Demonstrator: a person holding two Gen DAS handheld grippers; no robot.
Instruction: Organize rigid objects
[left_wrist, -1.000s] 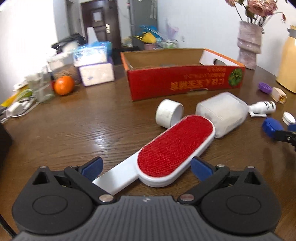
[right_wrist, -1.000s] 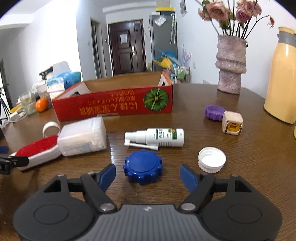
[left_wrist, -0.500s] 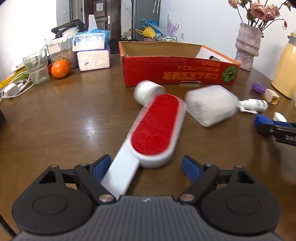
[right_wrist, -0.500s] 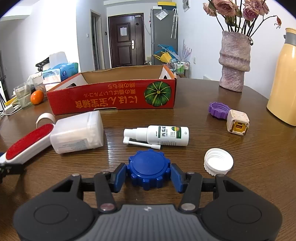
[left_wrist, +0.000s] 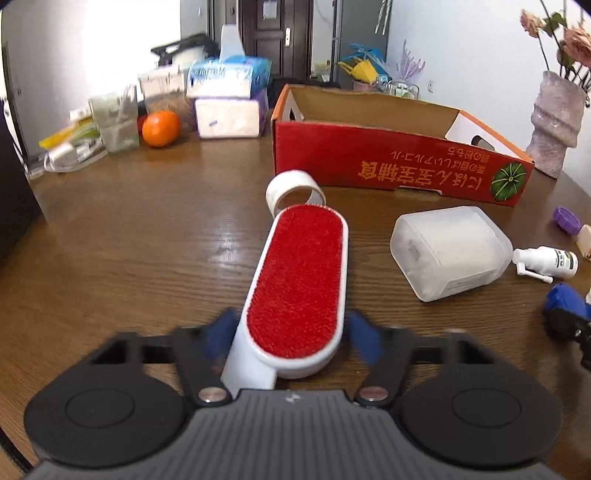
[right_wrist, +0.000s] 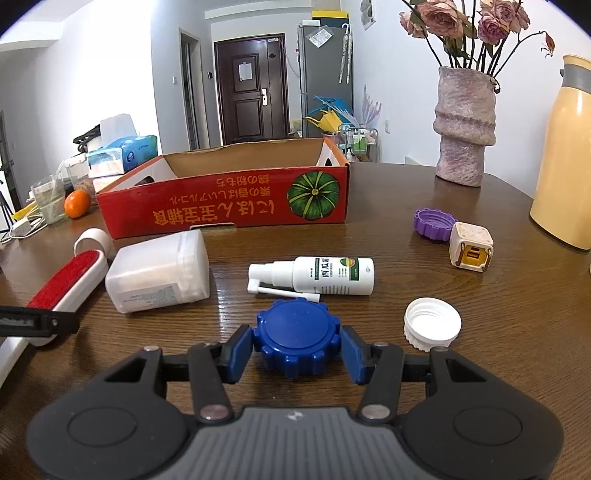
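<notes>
Left gripper (left_wrist: 291, 334): jaws have just been closing, and the blue pads now flank the near end of the lint brush (left_wrist: 299, 288), where the red-pile head meets the white handle. The pads are motion-blurred, so contact probably exists but cannot be confirmed; the brush lies between them on the worktop (left_wrist: 147, 240).

Long axis of the brush: it runs straight away from the gripper, handle toward the camera, rounded tip pointing at the tape roll (left_wrist: 293, 190) just beyond it and the red carton (left_wrist: 388, 166) farther off. Pile faces up.

Handling, as judged: a stiff plastic body, light, with smooth white sides that may slip; the long head overhangs the grip, so the far end could droop. A hold across the narrow white flanks near the neck, as set up here, seems sound; the pile itself is soft and a poor surface to press on.

Right gripper (right_wrist: 296, 349): pads pressed against opposite sides of the blue lid (right_wrist: 296, 339), which sits flat on the worktop directly ahead of it. The lid is rigid, its notched rim offering purchase. Beyond it lies the spray bottle (right_wrist: 328, 275); to its right, the white cap (right_wrist: 433, 328); ahead and left, the translucent container (right_wrist: 159, 271).
</notes>
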